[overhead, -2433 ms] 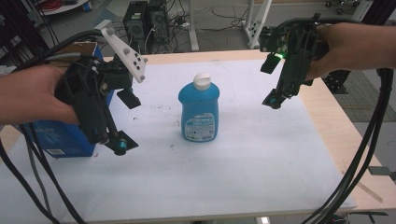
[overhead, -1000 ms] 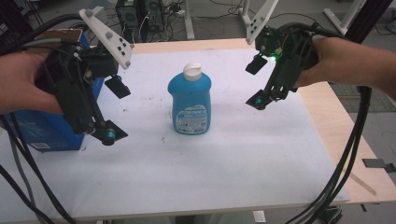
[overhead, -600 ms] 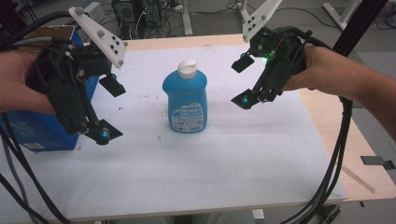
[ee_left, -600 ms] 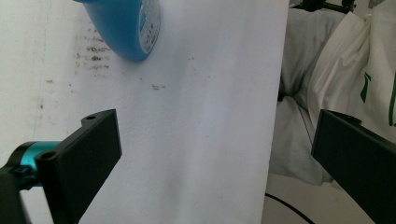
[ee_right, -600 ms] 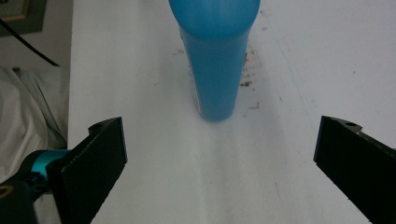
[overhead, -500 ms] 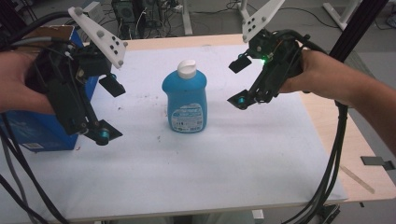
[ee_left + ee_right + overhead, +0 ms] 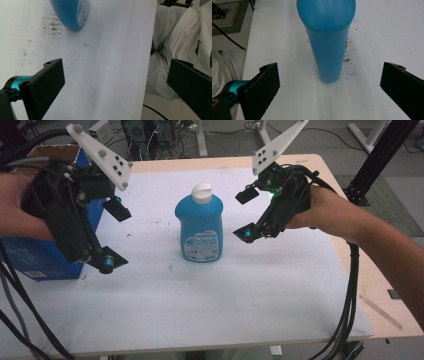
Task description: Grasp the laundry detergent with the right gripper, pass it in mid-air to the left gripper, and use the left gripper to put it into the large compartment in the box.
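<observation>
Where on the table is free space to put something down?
The white mat is bare along its near edge, in front of the bottle, and at the far right behind the right gripper. The left side is crowded: the blue box and the left gripper.
</observation>
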